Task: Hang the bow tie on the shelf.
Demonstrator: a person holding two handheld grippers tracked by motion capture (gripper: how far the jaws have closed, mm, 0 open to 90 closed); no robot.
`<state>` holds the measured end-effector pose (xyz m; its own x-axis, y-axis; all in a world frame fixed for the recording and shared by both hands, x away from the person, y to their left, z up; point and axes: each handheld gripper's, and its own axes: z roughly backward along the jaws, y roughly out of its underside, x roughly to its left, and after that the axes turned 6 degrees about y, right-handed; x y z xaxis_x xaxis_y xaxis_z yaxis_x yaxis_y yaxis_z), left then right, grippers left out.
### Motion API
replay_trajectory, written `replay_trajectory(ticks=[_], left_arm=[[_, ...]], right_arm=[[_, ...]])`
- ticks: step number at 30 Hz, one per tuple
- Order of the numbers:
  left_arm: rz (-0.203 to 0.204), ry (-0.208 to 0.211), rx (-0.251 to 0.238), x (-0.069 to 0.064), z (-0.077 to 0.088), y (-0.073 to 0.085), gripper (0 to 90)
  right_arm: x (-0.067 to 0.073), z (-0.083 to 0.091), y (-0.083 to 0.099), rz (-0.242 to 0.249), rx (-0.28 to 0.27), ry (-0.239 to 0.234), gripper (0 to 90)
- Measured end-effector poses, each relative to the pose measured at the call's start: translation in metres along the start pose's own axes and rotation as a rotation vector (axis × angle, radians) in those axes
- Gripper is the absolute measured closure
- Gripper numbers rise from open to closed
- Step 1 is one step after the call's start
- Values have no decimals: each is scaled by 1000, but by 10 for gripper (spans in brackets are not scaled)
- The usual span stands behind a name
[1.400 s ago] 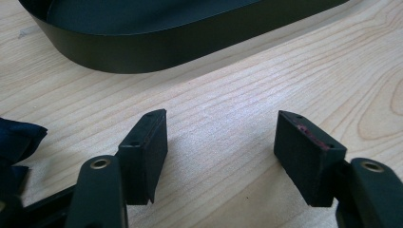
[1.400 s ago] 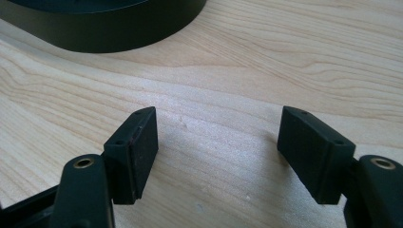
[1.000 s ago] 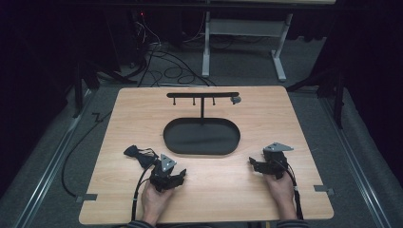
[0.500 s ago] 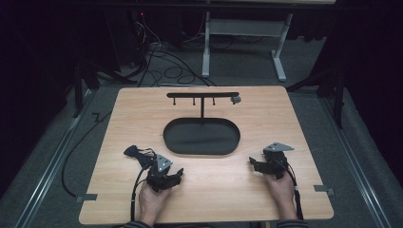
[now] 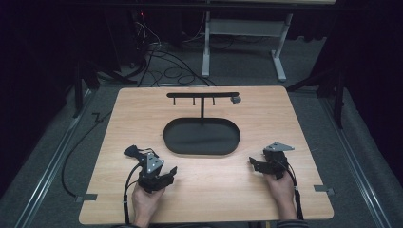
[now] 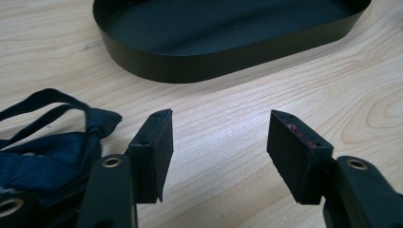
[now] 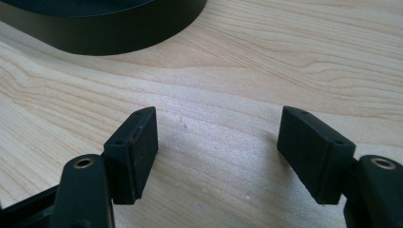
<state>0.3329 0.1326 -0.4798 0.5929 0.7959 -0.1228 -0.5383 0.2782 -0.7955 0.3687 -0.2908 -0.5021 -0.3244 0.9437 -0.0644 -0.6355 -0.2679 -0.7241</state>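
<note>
Left gripper (image 5: 151,172) sits low on the table (image 5: 294,104), jaws wide with only bare wood between them, though they have just been closing a little. Just beside its left jaw lies the dark cloth (image 6: 52,142), crumpled, its straps trailing, not gripped. Right gripper (image 5: 266,164) rests over on the other side, jaws spread wide, holding nothing. Beyond both, mid-table, the black oval tray (image 5: 202,149), and behind that the hook stand (image 5: 203,95).

no readable text, labels, brands, numbers or signs
</note>
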Motion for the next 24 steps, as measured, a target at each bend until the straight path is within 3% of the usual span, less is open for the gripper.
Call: replay_trajectory(ticks=[5,11,24], left_arm=[[-11,-23,-13,3,14,0,438],[4,-59,-38,9,22,-2,456],[8,-105,-15,24,20,-2,495]], right_arm=[[0,0,0,-1,1,1,313],[0,0,0,3,-1,1,313],[0,0,0,1,0,1,313]])
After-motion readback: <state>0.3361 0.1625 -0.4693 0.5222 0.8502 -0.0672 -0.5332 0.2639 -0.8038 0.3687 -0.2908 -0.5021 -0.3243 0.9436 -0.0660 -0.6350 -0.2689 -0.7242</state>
